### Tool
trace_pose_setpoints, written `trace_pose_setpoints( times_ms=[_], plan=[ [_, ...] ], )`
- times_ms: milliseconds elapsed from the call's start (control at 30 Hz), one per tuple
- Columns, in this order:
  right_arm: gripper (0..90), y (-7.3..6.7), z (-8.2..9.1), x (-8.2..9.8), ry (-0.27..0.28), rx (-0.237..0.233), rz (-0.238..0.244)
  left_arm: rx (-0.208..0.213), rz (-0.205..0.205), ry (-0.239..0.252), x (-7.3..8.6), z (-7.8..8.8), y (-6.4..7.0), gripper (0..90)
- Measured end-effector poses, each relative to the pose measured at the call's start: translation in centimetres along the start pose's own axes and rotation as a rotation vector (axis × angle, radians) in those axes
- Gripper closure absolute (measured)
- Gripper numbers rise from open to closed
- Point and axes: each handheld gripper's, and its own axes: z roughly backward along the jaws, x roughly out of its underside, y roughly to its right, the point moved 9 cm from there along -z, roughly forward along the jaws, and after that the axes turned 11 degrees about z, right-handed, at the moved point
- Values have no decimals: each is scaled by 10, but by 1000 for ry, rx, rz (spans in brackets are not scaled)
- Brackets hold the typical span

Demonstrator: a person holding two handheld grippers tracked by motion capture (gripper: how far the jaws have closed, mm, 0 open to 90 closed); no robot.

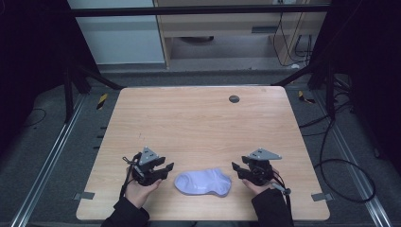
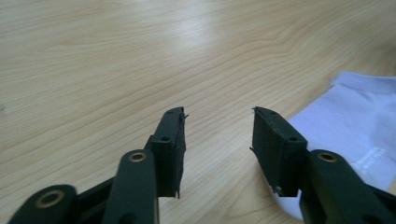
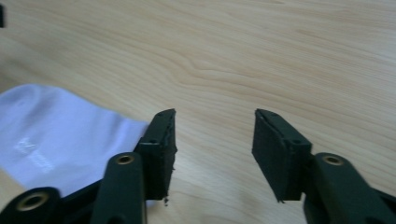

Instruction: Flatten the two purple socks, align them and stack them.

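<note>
A pale lavender sock (image 1: 203,182) lies flat on the wooden table (image 1: 198,123) near its front edge. My left gripper (image 1: 166,170) sits just left of the sock, jaws pointing toward it, open with nothing between them. My right gripper (image 1: 236,170) sits just right of the sock, also open and empty. In the left gripper view the gripper (image 2: 218,116) stands over bare wood, with the sock (image 2: 355,121) beside and partly behind its right jaw. In the right gripper view the gripper (image 3: 212,114) also frames bare wood, and the sock (image 3: 56,130) lies behind its left jaw.
A dark round grommet (image 1: 234,99) sits in the tabletop near the far edge. Small grey tape pieces mark the front corners (image 1: 85,195) (image 1: 320,196). Black frame bars and cables (image 1: 340,170) surround the table on the floor.
</note>
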Motion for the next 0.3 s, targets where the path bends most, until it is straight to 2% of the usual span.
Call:
trace_pose_setpoints(
  times_ms=[33,67,100,133,167,200,233,300],
  plan=[
    [437,10,1,3,-1,26,-16,-6,11,5,0,1,-5,486],
    [419,15,2,5,-1,37,-20,-27,20,12,1,3,-17,470],
    [394,20,3,6,0,46,-20,-35,31,19,1,4,-23,450],
    [394,20,3,6,0,46,-20,-35,31,19,1,4,-23,434],
    [366,27,4,9,-2,58,-38,-44,38,21,1,5,-28,419],
    [366,27,4,9,-2,58,-38,-51,46,26,1,6,-34,419],
    [348,35,6,11,-3,75,-39,-56,53,26,2,7,-39,392],
    [335,40,7,13,-9,86,-50,-73,64,28,3,9,-49,371]
  ],
)
